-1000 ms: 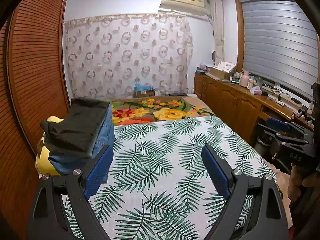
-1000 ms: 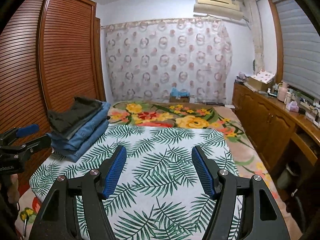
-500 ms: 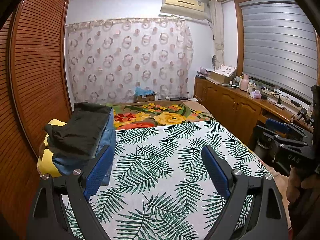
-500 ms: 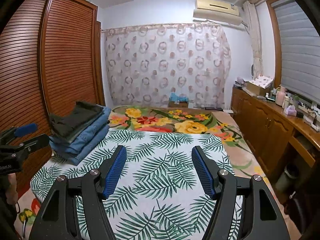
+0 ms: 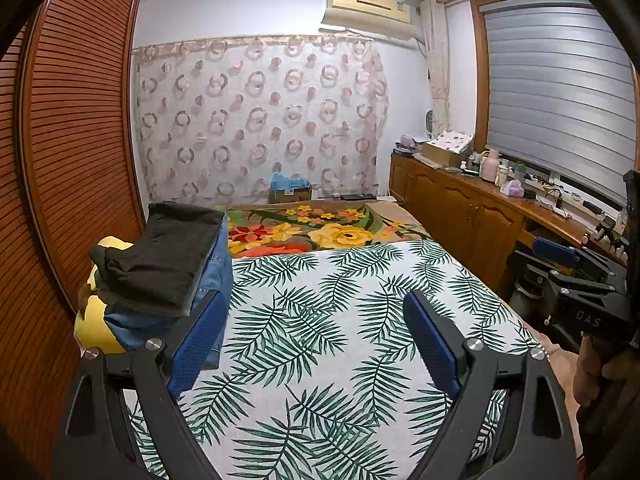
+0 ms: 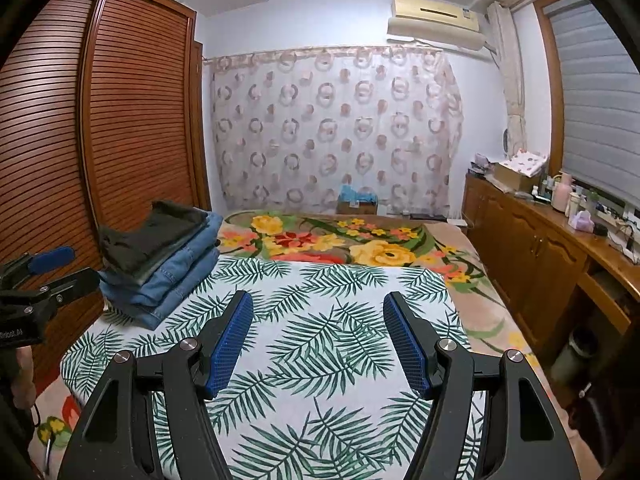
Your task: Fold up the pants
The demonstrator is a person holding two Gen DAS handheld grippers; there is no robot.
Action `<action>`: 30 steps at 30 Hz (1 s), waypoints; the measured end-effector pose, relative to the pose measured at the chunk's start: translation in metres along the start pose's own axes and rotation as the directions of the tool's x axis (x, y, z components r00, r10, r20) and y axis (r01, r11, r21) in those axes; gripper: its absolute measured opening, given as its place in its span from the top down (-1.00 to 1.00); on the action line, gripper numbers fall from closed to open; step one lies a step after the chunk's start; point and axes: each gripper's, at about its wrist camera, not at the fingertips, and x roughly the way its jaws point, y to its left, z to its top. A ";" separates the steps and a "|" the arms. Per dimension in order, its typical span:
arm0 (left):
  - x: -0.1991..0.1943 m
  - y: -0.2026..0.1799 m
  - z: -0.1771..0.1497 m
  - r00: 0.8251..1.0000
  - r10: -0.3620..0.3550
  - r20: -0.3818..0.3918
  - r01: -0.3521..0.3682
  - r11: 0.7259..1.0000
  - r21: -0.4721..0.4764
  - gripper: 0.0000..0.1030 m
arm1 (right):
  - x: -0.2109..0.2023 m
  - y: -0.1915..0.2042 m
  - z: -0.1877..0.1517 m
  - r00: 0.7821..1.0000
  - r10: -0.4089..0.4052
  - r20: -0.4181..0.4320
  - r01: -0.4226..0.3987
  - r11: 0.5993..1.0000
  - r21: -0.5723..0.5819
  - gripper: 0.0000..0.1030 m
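Observation:
A stack of folded pants lies at the bed's left edge: dark pants on top of blue jeans, also seen in the right wrist view as dark pants on jeans. My left gripper is open and empty above the palm-leaf sheet, its left finger just right of the stack. My right gripper is open and empty over the same sheet, well right of the stack. Each gripper appears at the edge of the other's view.
A floral blanket covers the far half of the bed. A slatted wooden wardrobe stands on the left. A wooden cabinet with bottles and boxes runs along the right wall. A yellow cushion sits under the stack.
Both grippers have tilted up and drawn back slightly, so the bed sits lower in both views. Both stay open and empty. The stack has not moved.

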 end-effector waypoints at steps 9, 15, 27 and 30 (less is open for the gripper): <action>-0.001 0.001 0.000 1.000 -0.001 -0.001 0.001 1.000 0.001 -0.75 | 0.000 0.000 0.000 1.000 -0.001 0.002 0.001 1.000 -0.002 -0.35; 0.000 0.000 0.000 1.000 -0.001 0.000 0.001 1.000 -0.001 -0.75 | 0.001 0.000 0.000 1.000 0.001 -0.004 -0.001 1.000 -0.004 -0.35; 0.000 0.001 0.000 1.000 -0.001 0.000 0.001 1.000 -0.001 -0.75 | 0.000 0.001 0.000 1.000 0.001 0.000 -0.001 1.000 -0.004 -0.35; 0.000 0.001 0.000 1.000 -0.002 0.000 0.002 1.000 -0.002 -0.75 | 0.000 0.002 0.000 1.000 0.000 -0.001 0.000 1.000 -0.004 -0.35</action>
